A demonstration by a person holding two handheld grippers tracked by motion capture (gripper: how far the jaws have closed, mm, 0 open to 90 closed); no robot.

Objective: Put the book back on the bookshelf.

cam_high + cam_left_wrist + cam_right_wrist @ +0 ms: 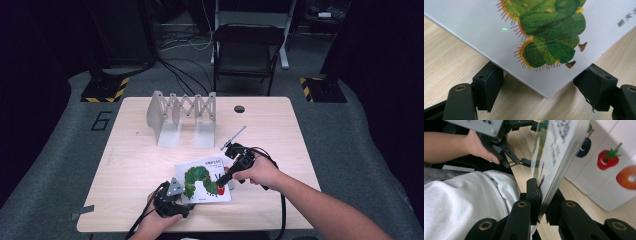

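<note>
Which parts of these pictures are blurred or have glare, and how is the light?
High view: the table is brightly lit, the room behind is dark. Left gripper view: sharp, with a small green glint on the picture book. Right gripper view: the book's near edge is blurred, the right claw sharper.

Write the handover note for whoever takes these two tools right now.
Right tool: shut on the picture book's cover, lifted off the fruit page.
Left tool: open, jaws straddling the book's near corner, apparently bracing it.
Picture book lies on the table near the front edge; the metal book rack stands behind it.
Done: cover gripped and raised.
Left: probably finish opening.
</note>
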